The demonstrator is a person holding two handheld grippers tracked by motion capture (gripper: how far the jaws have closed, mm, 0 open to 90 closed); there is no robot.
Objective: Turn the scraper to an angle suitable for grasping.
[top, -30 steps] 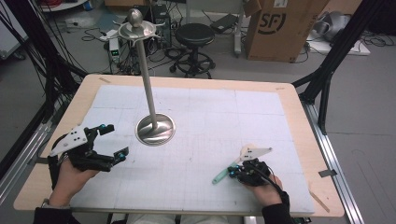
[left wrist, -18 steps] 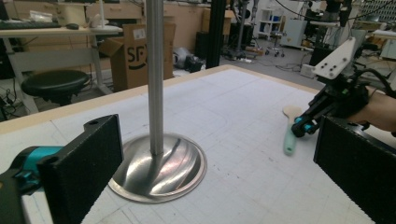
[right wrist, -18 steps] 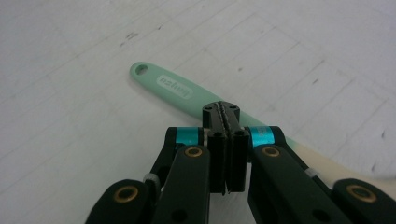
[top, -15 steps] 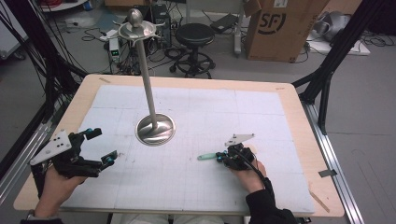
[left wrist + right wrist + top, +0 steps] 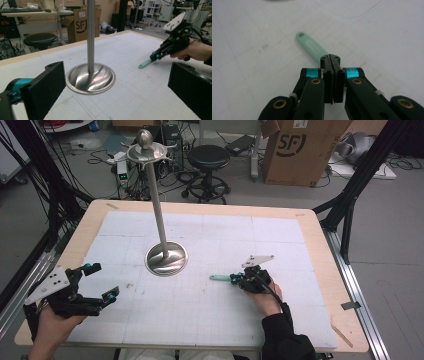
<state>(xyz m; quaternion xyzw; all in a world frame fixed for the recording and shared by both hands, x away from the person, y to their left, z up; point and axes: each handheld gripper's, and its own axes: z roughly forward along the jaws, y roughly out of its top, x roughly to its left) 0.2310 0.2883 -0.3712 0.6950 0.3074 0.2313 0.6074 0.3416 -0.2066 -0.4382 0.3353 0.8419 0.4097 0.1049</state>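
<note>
Two hands low over the table — right tool (image 5: 234, 279) clamped on the mint handle (image 5: 219, 278), left tool (image 5: 100, 281) agape.

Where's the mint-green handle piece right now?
In the high view the mint-green handle piece sits right of centre on the white mat, clamped at one end in the right gripper, its free end pointing toward the steel stand's base.

Wooden table (image 5: 320, 227), white mat (image 5: 225, 250), metal stand (image 5: 166, 258)

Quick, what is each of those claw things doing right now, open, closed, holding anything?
Left gripper: open, jaws wide apart, holding nothing.
Right gripper: closed on one end of a flat mint-green handle, which sticks out over the table.
</note>
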